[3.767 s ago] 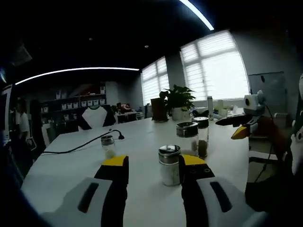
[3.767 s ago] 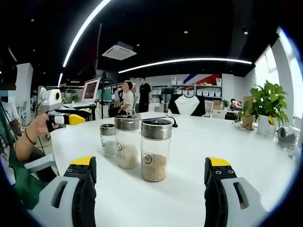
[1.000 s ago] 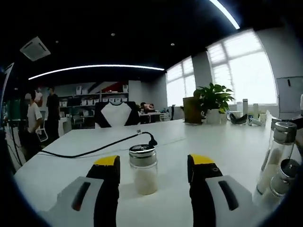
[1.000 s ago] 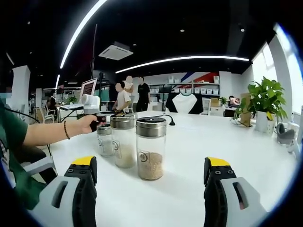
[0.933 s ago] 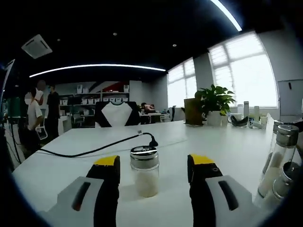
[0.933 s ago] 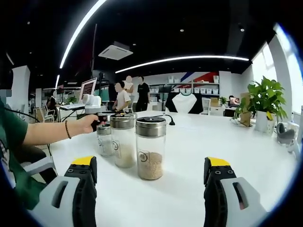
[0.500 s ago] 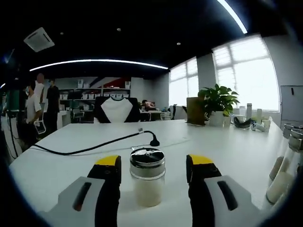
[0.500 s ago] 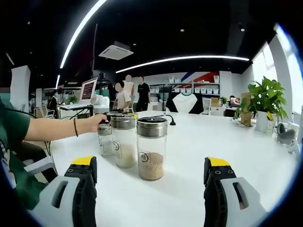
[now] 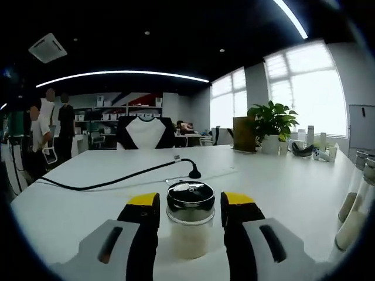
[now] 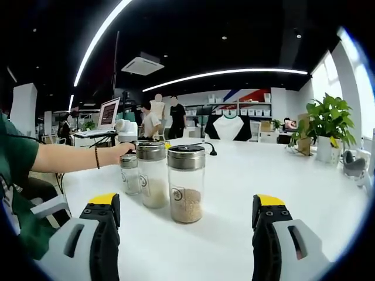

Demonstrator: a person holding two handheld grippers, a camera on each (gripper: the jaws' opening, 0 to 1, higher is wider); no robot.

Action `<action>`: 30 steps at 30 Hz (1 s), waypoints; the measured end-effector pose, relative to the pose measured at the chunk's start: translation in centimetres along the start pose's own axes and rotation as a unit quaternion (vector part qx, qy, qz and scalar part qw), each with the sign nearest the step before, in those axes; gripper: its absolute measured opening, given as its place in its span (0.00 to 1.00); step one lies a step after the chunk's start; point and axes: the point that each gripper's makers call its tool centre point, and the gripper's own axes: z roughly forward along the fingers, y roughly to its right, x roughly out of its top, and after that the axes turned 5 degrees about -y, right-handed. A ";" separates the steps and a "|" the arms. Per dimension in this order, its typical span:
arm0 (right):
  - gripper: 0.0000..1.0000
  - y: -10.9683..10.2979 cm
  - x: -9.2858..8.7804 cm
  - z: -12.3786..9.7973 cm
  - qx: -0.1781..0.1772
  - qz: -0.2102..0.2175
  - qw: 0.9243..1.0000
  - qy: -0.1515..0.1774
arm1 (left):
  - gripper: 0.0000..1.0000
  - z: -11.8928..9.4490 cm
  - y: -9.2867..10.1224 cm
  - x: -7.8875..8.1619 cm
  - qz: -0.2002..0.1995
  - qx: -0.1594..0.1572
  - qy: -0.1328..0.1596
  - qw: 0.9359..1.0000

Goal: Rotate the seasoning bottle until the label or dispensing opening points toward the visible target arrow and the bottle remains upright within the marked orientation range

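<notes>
Since half a second ago, your left gripper [image 9: 190, 206] has moved in around the small bottle [image 9: 190, 227], and its fingers [image 9: 144, 211] have narrowed. They now stand close on both sides of the bottle, but you cannot tell if they really touch the glass. The bottle stands upright on the white desk [image 9: 281, 187]. Its label or opening is hard to make out. Your right gripper [image 10: 186, 212] has stayed in place with fingers spread wide, before two taller jars [image 10: 186, 182]. A third, small jar behind them is partly hidden.
</notes>
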 end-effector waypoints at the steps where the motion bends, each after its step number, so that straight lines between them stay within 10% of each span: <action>1: 0.95 0.0 0.0 0.0 0.000 -0.001 1.000 0.000 | 0.37 0.0 -0.1 0.1 -0.007 -0.002 0.003 1.000; 30: 0.95 1.5 0.0 -0.4 -0.013 0.006 1.000 0.000 | 0.32 -1.0 0.6 0.3 0.032 0.005 0.018 0.999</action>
